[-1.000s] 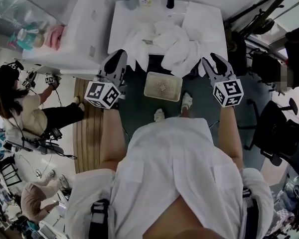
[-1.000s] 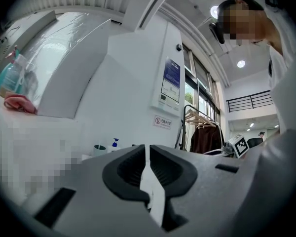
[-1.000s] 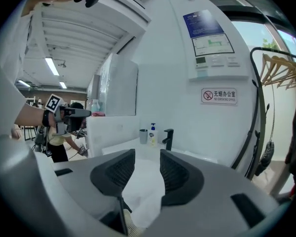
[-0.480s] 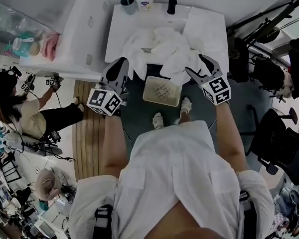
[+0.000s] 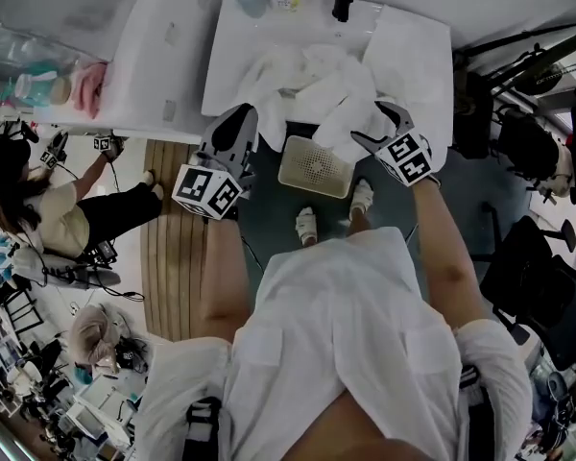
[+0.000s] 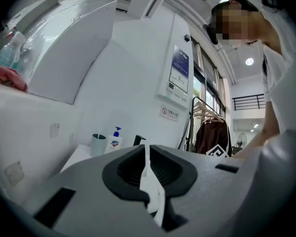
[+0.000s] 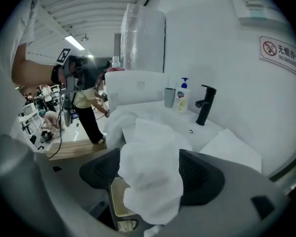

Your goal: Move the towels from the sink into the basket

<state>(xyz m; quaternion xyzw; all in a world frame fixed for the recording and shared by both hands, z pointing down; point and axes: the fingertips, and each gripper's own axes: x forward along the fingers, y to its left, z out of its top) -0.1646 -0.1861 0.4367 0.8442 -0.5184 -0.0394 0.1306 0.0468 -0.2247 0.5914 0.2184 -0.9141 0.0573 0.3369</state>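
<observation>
The white towels (image 5: 312, 80) lie heaped in the sink (image 5: 232, 46) at the top of the head view, some folds spilling over its front edge towards the basket (image 5: 314, 166) on the floor just below; they look soft, light and limp, likely to bunch and trail rather than lift as one piece, so a thick fold taken deep between the pads seems a safer hold than a loose corner; the right gripper (image 5: 380, 129), at the heap's lower right, has just been opening its jaws, which stand wide with a hanging bunch of towel filling the gap, not squeezed as far as I can judge; the left gripper (image 5: 238, 133), at the heap's left edge, has its jaws all but together, a thin white sliver between the pads, towel edge or the white beyond I cannot tell; the bowl is buried, so the number of towels is anybody's guess, and the hanging towel hides part of the basket in the right gripper view.
</observation>
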